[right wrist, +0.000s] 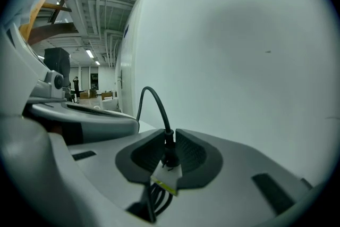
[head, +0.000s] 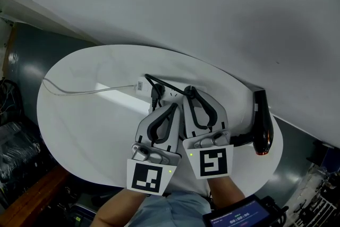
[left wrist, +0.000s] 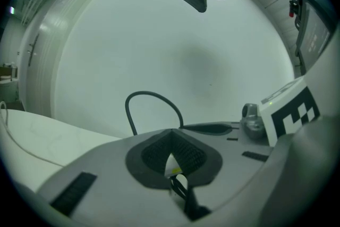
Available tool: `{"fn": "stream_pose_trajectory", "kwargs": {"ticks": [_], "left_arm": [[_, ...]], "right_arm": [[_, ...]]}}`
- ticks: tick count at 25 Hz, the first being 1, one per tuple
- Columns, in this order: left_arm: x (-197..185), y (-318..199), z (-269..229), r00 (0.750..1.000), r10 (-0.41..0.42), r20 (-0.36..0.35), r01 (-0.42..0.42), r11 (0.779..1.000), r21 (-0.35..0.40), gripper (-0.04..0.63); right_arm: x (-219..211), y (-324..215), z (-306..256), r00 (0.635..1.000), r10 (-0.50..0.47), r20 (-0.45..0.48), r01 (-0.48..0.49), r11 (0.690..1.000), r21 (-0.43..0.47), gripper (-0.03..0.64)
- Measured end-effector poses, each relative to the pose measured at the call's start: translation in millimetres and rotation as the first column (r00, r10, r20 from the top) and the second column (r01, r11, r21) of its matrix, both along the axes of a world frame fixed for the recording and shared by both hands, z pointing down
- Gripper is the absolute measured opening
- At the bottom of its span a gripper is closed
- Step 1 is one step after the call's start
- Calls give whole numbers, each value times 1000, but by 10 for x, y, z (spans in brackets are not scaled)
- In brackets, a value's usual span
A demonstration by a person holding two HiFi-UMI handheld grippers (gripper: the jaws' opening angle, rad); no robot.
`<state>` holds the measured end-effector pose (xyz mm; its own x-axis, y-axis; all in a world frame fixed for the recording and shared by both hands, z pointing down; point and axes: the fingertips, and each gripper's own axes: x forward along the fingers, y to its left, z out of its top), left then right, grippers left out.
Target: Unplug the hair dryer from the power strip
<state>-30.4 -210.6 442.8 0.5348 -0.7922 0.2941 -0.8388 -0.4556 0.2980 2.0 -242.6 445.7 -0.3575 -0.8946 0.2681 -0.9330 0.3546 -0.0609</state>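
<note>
A black hair dryer (head: 262, 119) lies at the right edge of the round white table (head: 79, 130). A white power strip (head: 141, 85) lies at the table's middle, partly hidden by both grippers. My right gripper (head: 187, 91) (right wrist: 170, 135) is shut on the thick black plug (right wrist: 169, 152). From the plug the black cord (right wrist: 153, 94) (left wrist: 154, 94) (head: 159, 82) arcs up and over to the left. My left gripper (head: 173, 106) (left wrist: 171, 132) lies beside it over the strip, its pads meeting at the tips with nothing seen between them. Whether the plug's pins sit in the strip is hidden.
The strip's thin white cable (head: 79, 92) trails left across the table. A pale wall rises right behind the table. A small lit screen (head: 241, 215) shows at the bottom right, near the person's arms. Dark clutter sits on the floor at the left.
</note>
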Motion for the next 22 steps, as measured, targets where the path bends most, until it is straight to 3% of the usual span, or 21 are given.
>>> {"fn": "stream_pose_trajectory", "kwargs": {"ticks": [14,22], "left_arm": [[68,74,-174,1000,19,-8,-19,999,31,-2],[175,246,-350,998,63,-4,-62,996,68,-2]], "right_arm": [[188,68,-401,998,50,27,-51,997,62,55],[411,296,-408,996,89,-7,-88,993,76,57]]}}
